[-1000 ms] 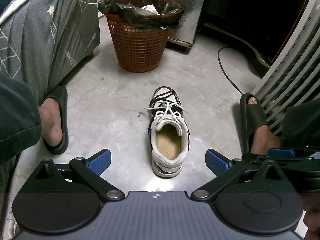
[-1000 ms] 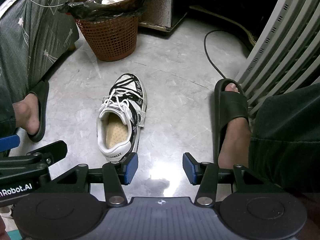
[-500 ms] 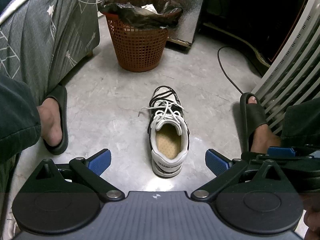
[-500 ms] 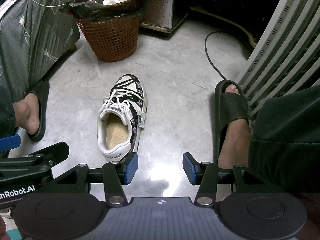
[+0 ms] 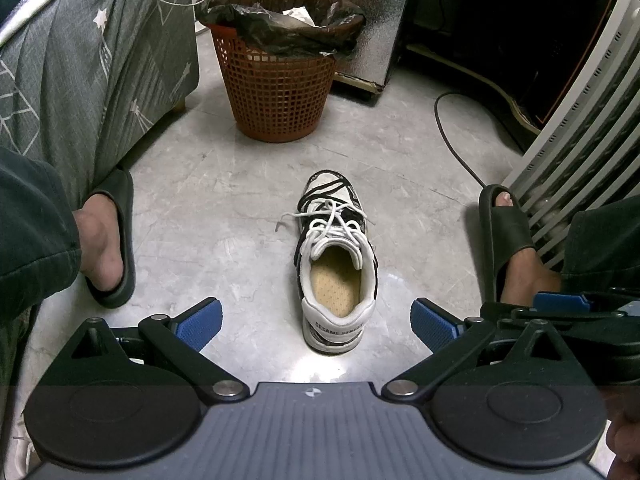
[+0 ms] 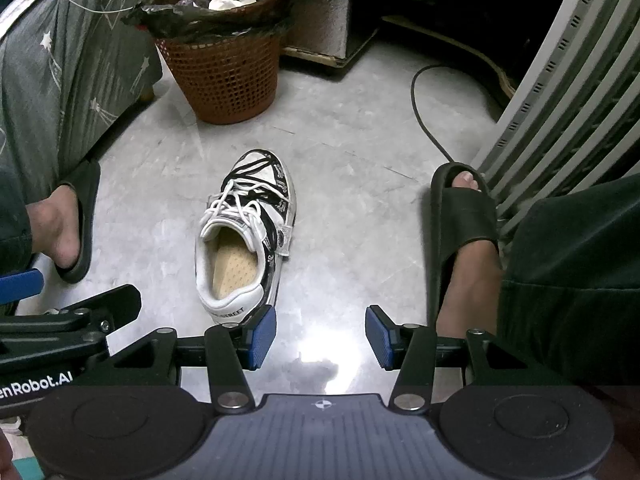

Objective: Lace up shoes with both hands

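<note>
**Mia:** Starting on the left, what is going on?

**Ben:** The person's left foot (image 5: 102,248) is sitting in a dark slipper beside the grey bed cover (image 5: 80,72). The left gripper (image 5: 316,322) is hanging above the floor (image 5: 208,200). Its blue jaws are standing wide apart, and nothing is sitting between them.

**Mia:** And in the middle?

**Ben:** The shoe (image 5: 338,264) is lying on the floor, heel toward the grippers, toe toward the orange basket (image 5: 278,88). The white laces (image 5: 332,220) are looking loose, and one end is trailing onto the floor at the left.

**Mia:** And on the right?

**Ben:** The right gripper (image 6: 320,336) is also hanging with its jaws apart and gripping nothing. The shoe is lying ahead of it, a bit to the left. The right foot (image 6: 464,240) is resting by the white slats (image 6: 568,80).

**Mia:** So is the lacing going anywhere?

**Ben:** It is looking like nothing is being done yet. Grabbing the lace ends, pulling and tying are all waiting.
</note>
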### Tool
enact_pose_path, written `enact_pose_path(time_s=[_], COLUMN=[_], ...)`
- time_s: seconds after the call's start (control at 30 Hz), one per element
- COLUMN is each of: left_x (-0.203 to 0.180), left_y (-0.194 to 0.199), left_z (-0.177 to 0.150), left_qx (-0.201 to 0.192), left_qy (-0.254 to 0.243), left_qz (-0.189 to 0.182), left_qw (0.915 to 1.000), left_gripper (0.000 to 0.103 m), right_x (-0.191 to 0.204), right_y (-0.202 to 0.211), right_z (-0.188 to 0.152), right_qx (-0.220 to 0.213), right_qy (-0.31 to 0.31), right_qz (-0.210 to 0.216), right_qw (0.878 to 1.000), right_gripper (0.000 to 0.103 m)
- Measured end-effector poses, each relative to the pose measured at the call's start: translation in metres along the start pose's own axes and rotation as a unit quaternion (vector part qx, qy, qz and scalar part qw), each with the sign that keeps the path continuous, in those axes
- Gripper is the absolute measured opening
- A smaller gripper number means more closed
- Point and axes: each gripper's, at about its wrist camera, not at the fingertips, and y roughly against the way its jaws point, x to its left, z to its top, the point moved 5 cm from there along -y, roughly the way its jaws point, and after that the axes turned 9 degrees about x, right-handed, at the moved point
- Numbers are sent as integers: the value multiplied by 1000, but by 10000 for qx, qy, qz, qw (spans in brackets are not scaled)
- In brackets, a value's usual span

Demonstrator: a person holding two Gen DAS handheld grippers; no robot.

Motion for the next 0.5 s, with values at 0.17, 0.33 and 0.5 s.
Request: enact_pose_path(time_s=[0.17,0.33,0.5], left_x=[-1,-1,0], left_y=[0,0,-1], left_z=[0,-1,-1], left_qx=[1,5,14], left_qy=[-5,7,16], left_qz=[6,-20,-28], left_qw=[10000,10000,10000], left_gripper=[103,103,103], right_x=[0,0,1], right_y=[0,0,-1], right_z=[0,0,-1], right_qx=[7,8,14], right_qy=[-4,10,22], right_qz=[-2,-4,-9], right_qw=[10000,10000,10000], right_gripper=[53,53,53])
